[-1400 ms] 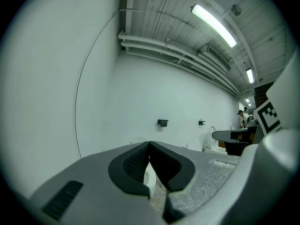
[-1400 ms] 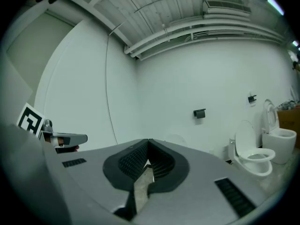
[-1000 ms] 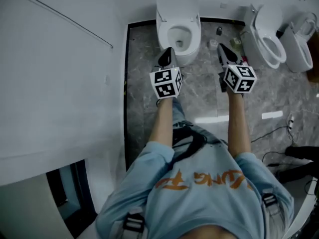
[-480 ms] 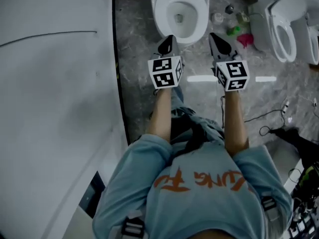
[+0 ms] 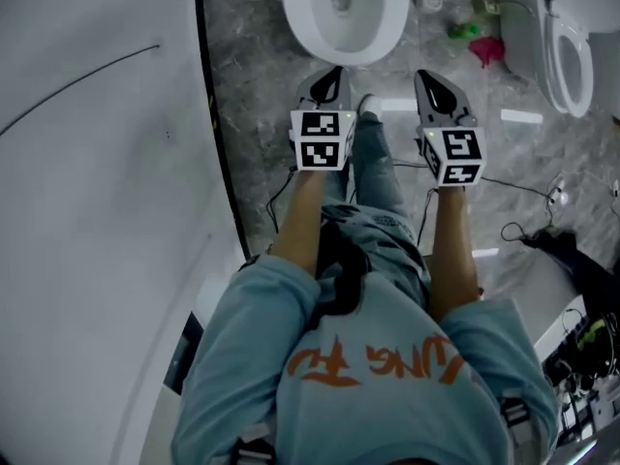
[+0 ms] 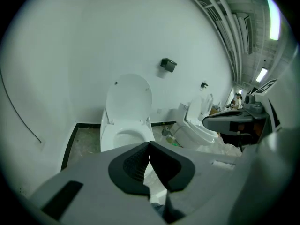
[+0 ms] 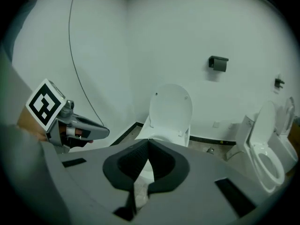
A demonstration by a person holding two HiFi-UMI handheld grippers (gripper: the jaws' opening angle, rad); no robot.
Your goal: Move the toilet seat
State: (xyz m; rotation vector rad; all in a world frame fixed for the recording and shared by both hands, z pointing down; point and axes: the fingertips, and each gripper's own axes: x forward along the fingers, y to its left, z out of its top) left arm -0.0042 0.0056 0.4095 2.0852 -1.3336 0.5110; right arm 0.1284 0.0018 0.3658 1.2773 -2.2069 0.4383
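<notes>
The left gripper point(image 5: 330, 76) and right gripper point(image 5: 429, 83) hover side by side over the marble floor point(image 5: 262, 85), each with jaws pressed together on nothing. Just beyond them the toilet seat point(image 5: 393, 10) lies down on the bowl, its lid point(image 6: 129, 97) upright against the far wall

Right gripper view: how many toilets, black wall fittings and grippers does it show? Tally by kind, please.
Toilets: 3 (nearest toilet with its lid up, middle toilet, far toilet at the edge)
Black wall fittings: 2 (left fitting, right fitting)
Grippers: 2 (right gripper, left gripper), both shut and empty
Total: 7
</notes>
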